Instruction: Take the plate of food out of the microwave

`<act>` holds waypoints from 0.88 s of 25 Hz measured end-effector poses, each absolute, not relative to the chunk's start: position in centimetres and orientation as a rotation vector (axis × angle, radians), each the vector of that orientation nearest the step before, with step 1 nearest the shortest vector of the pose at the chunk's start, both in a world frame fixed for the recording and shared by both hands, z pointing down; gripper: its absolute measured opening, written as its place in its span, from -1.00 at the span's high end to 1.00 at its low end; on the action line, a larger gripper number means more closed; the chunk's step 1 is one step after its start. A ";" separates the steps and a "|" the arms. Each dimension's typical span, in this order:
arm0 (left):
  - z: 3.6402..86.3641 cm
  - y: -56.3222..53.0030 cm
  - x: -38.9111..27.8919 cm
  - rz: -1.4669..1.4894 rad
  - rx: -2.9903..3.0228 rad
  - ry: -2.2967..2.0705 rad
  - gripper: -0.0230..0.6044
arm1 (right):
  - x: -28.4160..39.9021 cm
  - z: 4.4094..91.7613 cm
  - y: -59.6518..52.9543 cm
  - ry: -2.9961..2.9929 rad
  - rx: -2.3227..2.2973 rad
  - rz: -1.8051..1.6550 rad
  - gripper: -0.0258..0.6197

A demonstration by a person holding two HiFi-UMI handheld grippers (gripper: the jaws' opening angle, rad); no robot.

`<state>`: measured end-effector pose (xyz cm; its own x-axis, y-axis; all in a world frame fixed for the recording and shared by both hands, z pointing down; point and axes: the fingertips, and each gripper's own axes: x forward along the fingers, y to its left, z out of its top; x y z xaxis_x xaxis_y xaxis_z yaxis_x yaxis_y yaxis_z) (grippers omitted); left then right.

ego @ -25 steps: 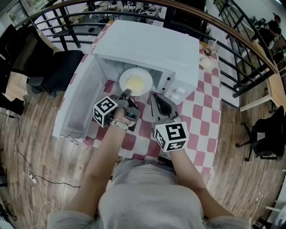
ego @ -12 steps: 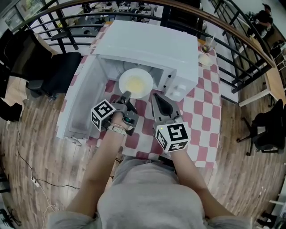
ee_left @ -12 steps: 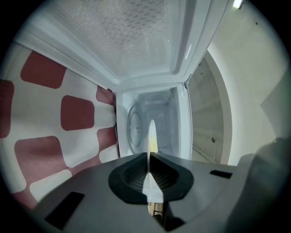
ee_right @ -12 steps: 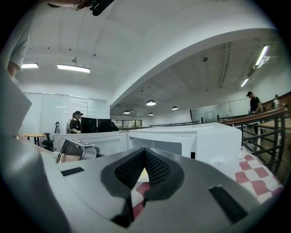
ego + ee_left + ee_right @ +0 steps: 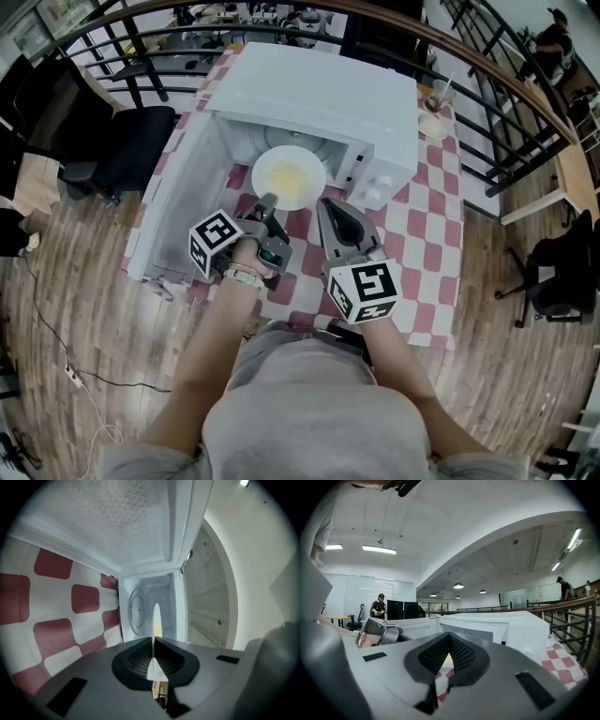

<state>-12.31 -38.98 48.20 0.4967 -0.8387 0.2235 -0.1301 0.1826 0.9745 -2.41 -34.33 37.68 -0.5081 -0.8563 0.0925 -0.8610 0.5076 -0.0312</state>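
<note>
A white plate (image 5: 287,175) with yellow food sticks out of the mouth of the white microwave (image 5: 323,98), whose door (image 5: 173,220) hangs open to the left. My left gripper (image 5: 267,200) is shut on the plate's near rim. In the left gripper view the plate (image 5: 157,618) shows edge-on, pinched between the jaws of the left gripper (image 5: 153,641), with the oven cavity (image 5: 164,592) and turntable (image 5: 136,611) behind it. My right gripper (image 5: 330,208) is shut and empty, just right of the plate. The right gripper (image 5: 450,637) points level at the microwave (image 5: 506,625).
The microwave stands on a table with a red-and-white checked cloth (image 5: 422,239). A cup (image 5: 437,94) and a small dish (image 5: 433,127) sit at the table's far right. A black chair (image 5: 131,141) stands on the left, railings run behind, and a person (image 5: 378,606) stands far off.
The left gripper has drawn back toward me and risen a little with the plate, which now sticks further out of the microwave. The right gripper has shifted back alongside it.
</note>
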 end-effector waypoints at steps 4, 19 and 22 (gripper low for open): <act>46.7 -38.4 -12.4 -0.626 1.334 -0.955 0.88 | -2.4 37.3 -34.2 -2.660 1.530 0.130 0.85; 42.0 -36.8 -12.4 -0.678 1.369 -0.919 0.88 | -2.1 36.0 -34.8 -2.573 1.561 0.129 0.85; 41.1 -36.6 -12.6 -0.687 1.379 -0.910 0.88 | -2.3 35.8 -34.7 -2.569 1.565 0.133 0.85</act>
<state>-12.58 -36.60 41.06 0.5058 -0.8519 0.1362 -0.1023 0.0975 0.9900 -2.31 -34.66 35.80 -0.4535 -0.8773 0.1570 -0.8888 0.4581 -0.0071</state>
